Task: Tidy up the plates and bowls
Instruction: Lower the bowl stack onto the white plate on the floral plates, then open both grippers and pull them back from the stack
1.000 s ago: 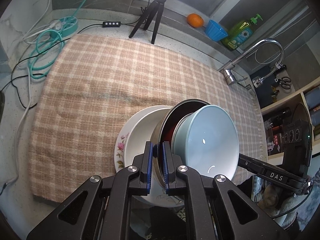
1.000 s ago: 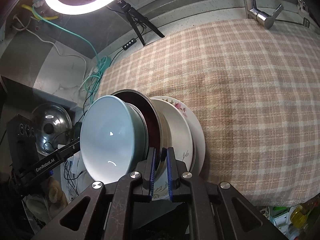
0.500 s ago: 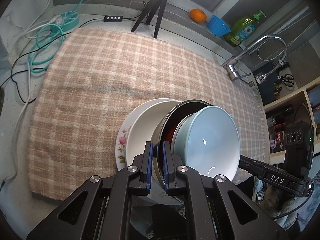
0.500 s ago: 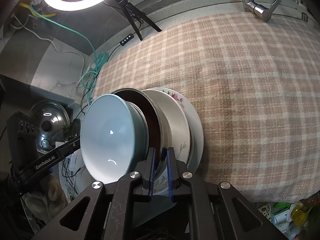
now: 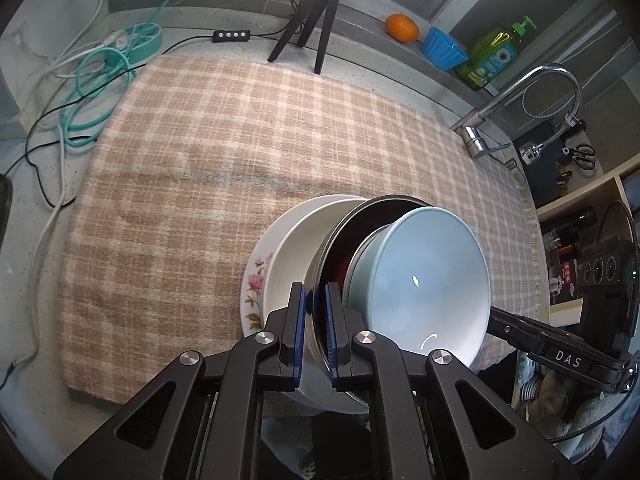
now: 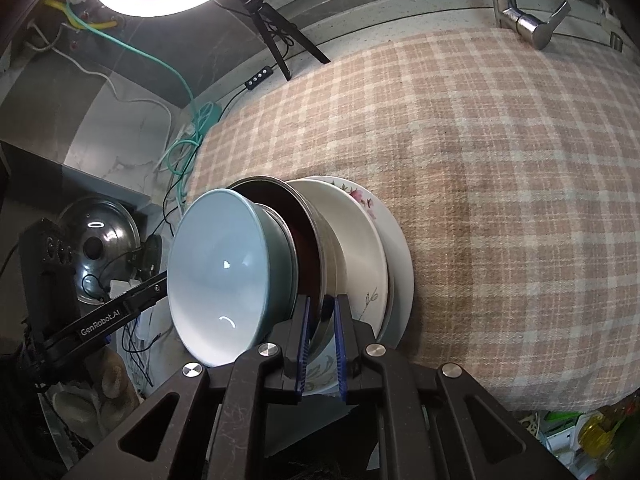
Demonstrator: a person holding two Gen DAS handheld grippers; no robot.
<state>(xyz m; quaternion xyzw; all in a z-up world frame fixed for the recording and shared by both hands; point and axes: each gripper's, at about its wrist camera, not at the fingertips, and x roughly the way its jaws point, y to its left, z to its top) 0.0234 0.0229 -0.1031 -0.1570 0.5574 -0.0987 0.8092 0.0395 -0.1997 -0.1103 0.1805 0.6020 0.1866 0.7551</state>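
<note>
Both tongs gripped one nested stack of dishes from opposite sides. Left tongs (image 5: 315,330) were nearly closed, their blue pads pinching the rim of the metal bowl (image 5: 340,240); right tongs (image 6: 321,336) were clamped just as narrowly on the same metal bowl (image 6: 316,240) at its opposite rim. Inside that bowl sat a pale blue bowl (image 5: 424,280), and beneath it a white bowl (image 5: 296,248) and a floral plate (image 5: 254,280). The stack was tilted, held above the near edge of the checked cloth (image 5: 224,152) covering the counter (image 5: 24,312). A faucet (image 5: 520,96) stood at the far right.
</note>
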